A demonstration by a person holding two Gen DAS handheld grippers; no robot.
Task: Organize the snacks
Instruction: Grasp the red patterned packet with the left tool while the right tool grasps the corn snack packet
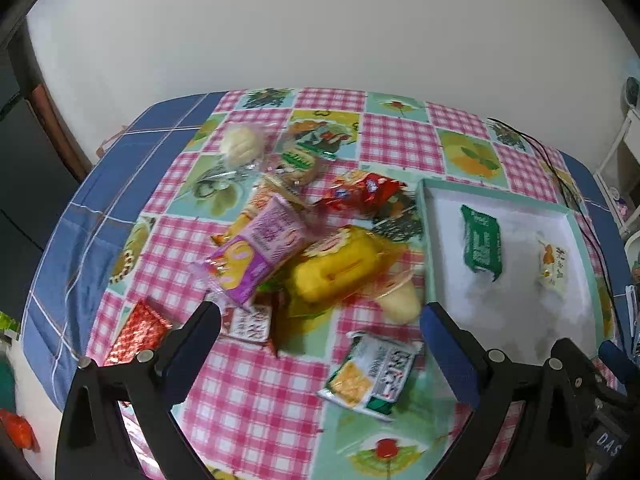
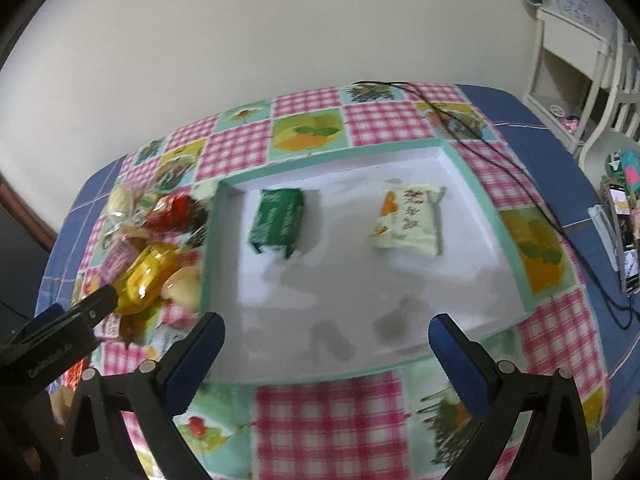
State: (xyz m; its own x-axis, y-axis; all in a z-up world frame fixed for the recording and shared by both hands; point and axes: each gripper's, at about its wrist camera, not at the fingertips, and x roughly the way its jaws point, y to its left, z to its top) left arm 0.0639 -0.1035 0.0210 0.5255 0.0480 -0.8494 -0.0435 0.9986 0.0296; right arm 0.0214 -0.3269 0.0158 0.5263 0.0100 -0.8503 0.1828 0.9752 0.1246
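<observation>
A pile of snack packets lies on the checked tablecloth: a purple packet, a yellow packet, a red packet, a green-and-white cracker packet and a red foil packet. A white tray with a teal rim holds a green packet and a cream packet. My left gripper is open and empty above the pile's near side. My right gripper is open and empty over the tray's near edge. The left gripper's finger shows at the left of the right wrist view.
A black cable runs across the table's far right corner. A phone lies at the right edge. White furniture stands beyond the table. A wall is behind it.
</observation>
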